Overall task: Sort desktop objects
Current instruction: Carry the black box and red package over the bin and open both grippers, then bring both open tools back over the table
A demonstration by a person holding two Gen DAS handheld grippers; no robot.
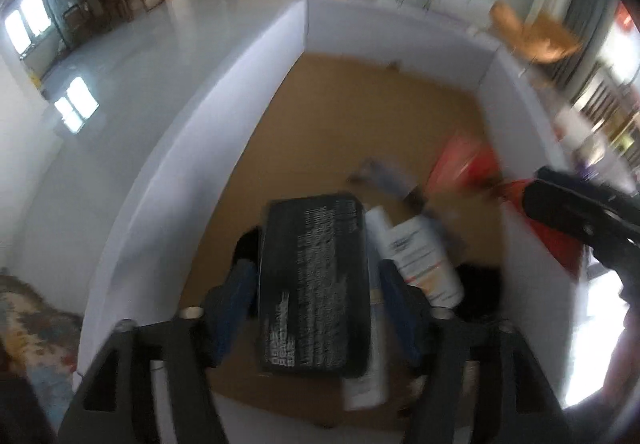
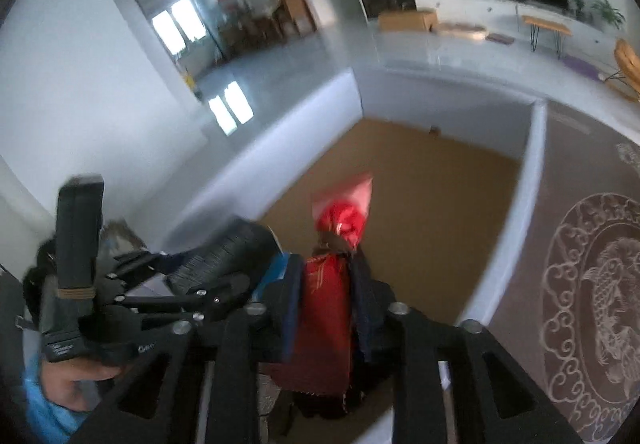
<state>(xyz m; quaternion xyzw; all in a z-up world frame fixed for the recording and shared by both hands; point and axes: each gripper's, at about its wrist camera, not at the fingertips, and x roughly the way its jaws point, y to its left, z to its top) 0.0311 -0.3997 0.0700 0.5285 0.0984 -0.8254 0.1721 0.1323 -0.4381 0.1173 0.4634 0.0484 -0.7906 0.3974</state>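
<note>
My left gripper (image 1: 314, 272) is shut on a black box with white print (image 1: 314, 280) and holds it above a white-walled box with a brown cardboard floor (image 1: 352, 116). A white tube (image 1: 424, 260) and blurred items lie on that floor below. My right gripper (image 2: 326, 276) is shut on a red packet (image 2: 326, 320) with a red and pink top (image 2: 344, 212), held over the same box (image 2: 420, 180). The right gripper shows at the right of the left wrist view (image 1: 580, 212); the left gripper with the black box shows at the left of the right wrist view (image 2: 224, 256).
The box has white walls (image 1: 192, 148) on the left, far and right sides. A grey mat with a white fish pattern (image 2: 600, 284) lies right of the box. A patterned rug (image 1: 28, 324) lies at the left. Living room furniture stands far behind.
</note>
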